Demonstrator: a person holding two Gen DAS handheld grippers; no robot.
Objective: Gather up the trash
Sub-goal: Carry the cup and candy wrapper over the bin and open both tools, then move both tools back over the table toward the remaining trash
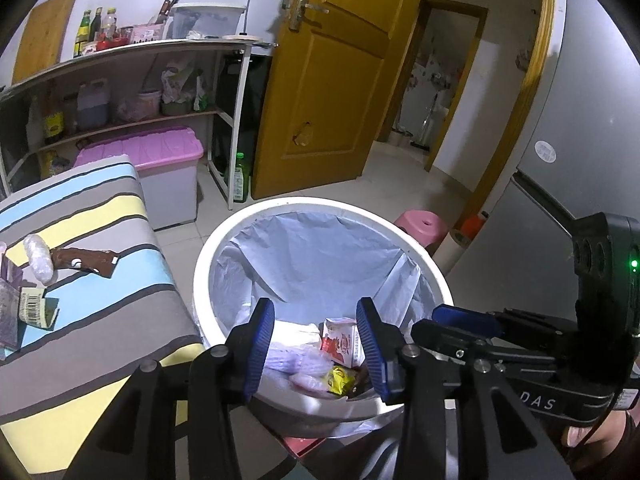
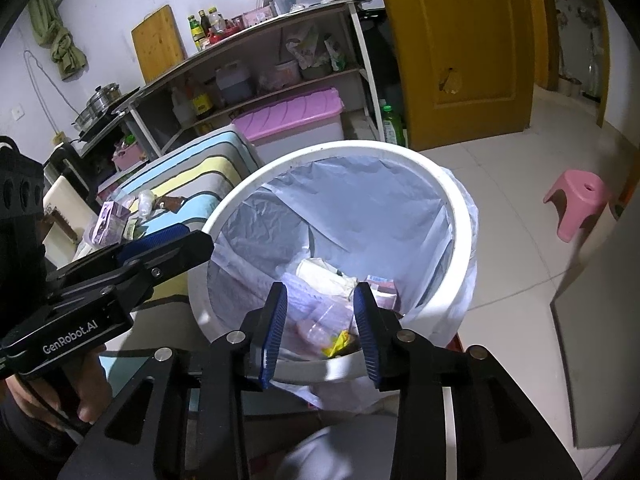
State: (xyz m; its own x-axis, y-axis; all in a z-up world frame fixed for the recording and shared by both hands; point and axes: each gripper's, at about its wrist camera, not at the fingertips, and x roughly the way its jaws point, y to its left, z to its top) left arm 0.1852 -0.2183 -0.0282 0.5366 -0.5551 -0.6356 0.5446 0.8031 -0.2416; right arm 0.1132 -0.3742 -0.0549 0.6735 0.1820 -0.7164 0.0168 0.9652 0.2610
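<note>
Left view: tiled floor, striped cloth surface with wrappers, white bin holding trash. Left claw above bin, half spread, empty.
Right view: same bin, yellow door. Right claw half spread, holding nothing.

Both wrist views close above bin, angled down.

Pale tiled floor, yellow door, cluttered shelves.

Bin on floor just right of striped surface; wrappers inside bin, more litter on surface; shelving behind.
</note>
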